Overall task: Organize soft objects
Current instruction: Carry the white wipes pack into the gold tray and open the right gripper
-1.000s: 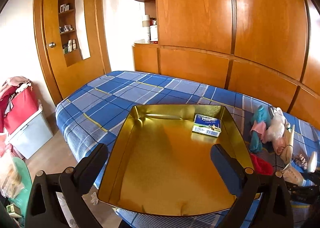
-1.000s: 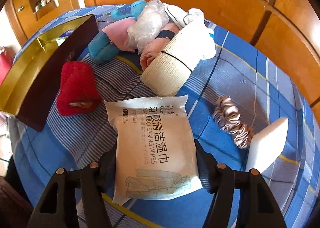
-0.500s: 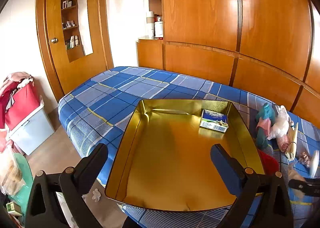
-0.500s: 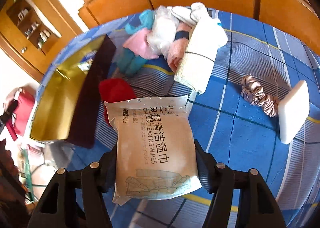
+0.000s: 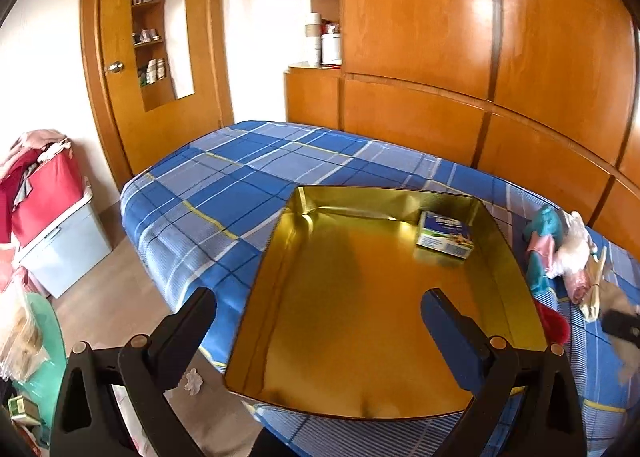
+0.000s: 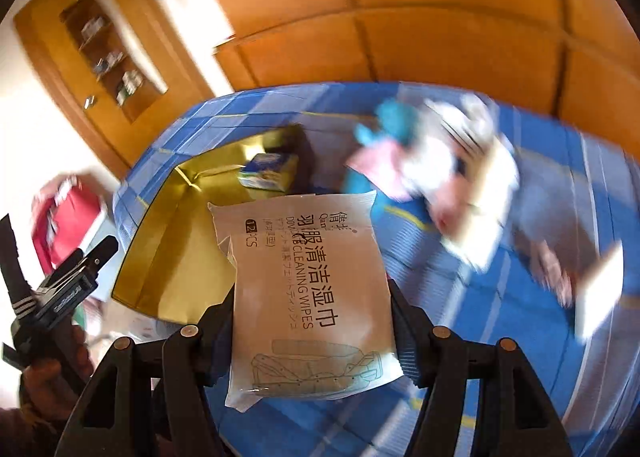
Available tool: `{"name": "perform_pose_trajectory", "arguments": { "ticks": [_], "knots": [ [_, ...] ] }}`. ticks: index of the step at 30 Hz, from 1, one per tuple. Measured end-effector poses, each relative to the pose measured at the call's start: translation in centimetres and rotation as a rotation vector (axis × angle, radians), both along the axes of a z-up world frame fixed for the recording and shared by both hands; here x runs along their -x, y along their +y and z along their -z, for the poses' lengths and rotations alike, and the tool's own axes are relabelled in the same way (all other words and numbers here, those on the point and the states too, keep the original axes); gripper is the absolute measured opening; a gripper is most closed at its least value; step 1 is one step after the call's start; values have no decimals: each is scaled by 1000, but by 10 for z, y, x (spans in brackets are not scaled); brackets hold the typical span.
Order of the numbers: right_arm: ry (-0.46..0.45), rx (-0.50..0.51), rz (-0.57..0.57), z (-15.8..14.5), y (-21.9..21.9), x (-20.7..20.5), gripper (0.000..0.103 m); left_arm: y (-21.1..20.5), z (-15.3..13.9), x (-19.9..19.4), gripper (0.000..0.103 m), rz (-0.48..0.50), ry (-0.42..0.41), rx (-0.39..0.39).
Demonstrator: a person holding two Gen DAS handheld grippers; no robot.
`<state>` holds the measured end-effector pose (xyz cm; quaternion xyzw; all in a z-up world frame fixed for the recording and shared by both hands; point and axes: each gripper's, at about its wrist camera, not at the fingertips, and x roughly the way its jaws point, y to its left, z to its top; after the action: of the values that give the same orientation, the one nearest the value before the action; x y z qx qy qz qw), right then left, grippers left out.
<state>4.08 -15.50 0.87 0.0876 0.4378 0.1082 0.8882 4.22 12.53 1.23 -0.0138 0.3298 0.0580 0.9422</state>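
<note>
The right tongs, clamped on the wipes pack, have lifted it off the bed toward the gold tray, so placing comes next. The left tongs gape empty above that tray. One tissue pack inside; one pile remains.

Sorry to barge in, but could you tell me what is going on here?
A person is tidying soft things on a bed with two handheld grippers. The right gripper is clamped on a pack of cleaning wipes, held in the air near a gold tray. The tray holds only a tissue pack. The left gripper is open and empty above the tray.
</note>
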Motion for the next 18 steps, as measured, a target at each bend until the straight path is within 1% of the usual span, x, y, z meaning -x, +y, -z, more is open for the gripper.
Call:
{"name": "perform_pose_trajectory", "arguments": {
  "ticks": [1, 2, 5, 9, 15, 18],
  "knots": [
    [-5, 28, -12, -1, 8, -5, 66, 3, 0, 0, 103, -10, 0, 1],
    [-13, 76, -31, -2, 26, -17, 66, 7, 0, 0, 103, -21, 1, 3],
    [-17, 161, -71, 0, 61, -42, 66, 23, 1, -1, 103, -62, 2, 15],
    [37, 204, -99, 15, 104, -82, 66, 45, 4, -3, 103, -118, 13, 27],
    [105, 281, -124, 39, 138, -121, 66, 66, 12, -3, 103, -163, 31, 44],
    [135, 309, -97, 50, 142, -134, 67, 72, 16, -5, 103, -171, 44, 57]
  ]
}}
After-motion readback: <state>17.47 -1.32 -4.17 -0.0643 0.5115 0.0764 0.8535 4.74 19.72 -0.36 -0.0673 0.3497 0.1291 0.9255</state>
